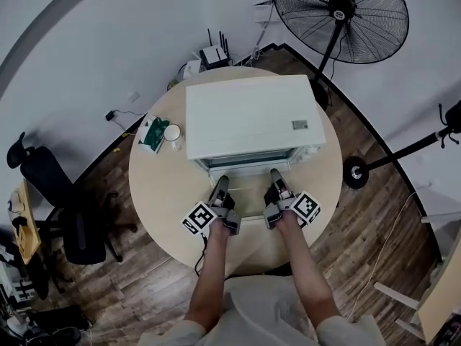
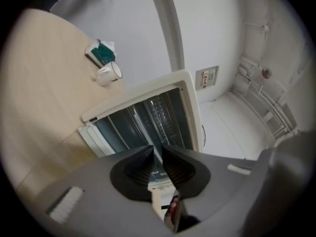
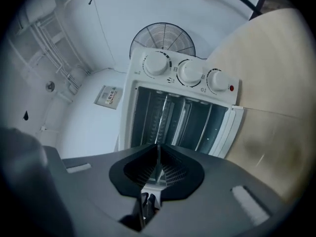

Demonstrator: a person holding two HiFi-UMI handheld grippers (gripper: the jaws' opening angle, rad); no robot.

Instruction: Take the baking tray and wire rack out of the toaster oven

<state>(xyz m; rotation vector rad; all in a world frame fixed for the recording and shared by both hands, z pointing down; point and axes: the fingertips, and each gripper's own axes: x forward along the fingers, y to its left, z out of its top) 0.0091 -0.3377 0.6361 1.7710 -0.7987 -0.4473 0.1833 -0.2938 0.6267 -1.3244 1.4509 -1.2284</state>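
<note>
The oven (image 1: 248,114) stands at the middle of the round table (image 1: 155,186), its door (image 1: 245,199) dropped open toward the person. Both arms reach forward over that door. The left tongs (image 1: 221,182) and the right tongs (image 1: 276,173) lie side by side above it, apart from each other, with their tips at the oven's mouth.

In the left gripper view the left tongs are slightly open. A narrow slit shows between the two dark pads, and only the oven's inside is seen through it. In the right gripper view the right tongs are closed, pads meeting tip to tip along a thin line. I cannot tell whether anything thin is pinched there.

The rack (image 3: 160,113) is inside the oven, its wires running across the cavity just ahead of both pairs of tongs. The tray cannot be told apart from the other metal in there. Three knobs (image 3: 190,73) sit in a row on the oven's front panel, beside the opening.

A mug (image 1: 172,132) and a green tissue box (image 1: 151,134) rest together on the table just left of the oven, well clear of the tongs. A fan (image 1: 338,13) stands on the floor behind the table.
</note>
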